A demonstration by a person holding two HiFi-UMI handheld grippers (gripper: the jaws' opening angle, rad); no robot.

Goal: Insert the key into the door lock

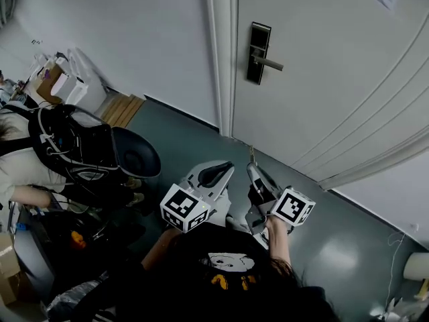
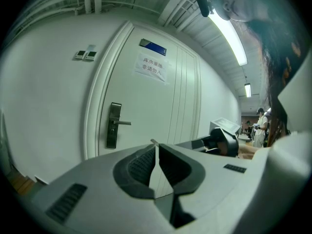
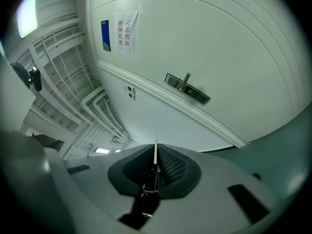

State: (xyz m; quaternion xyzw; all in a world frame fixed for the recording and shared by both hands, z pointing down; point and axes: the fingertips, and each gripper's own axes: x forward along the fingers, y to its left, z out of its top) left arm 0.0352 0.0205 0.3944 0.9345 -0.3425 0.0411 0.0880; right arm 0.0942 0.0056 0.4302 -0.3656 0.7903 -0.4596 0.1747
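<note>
On the white door (image 1: 322,79), a black lock plate with a silver lever handle (image 1: 259,52) is visible. It also shows in the left gripper view (image 2: 114,125) and the right gripper view (image 3: 187,88). My right gripper (image 1: 253,171) is shut on a key (image 3: 156,145). The thin blade sticks out past the jaws, edge-on, and in the head view the key (image 1: 252,154) points toward the door, well below the lock and short of it. My left gripper (image 1: 226,166) is beside the right one, its jaws shut (image 2: 156,146) with nothing held.
The door frame (image 1: 221,52) runs left of the lock. A paper notice (image 2: 153,67) hangs on the door. A black chair (image 1: 137,154) and a person with a backpack (image 1: 67,146) are at the left, near wooden slats (image 1: 122,110). People stand down the corridor (image 2: 262,126).
</note>
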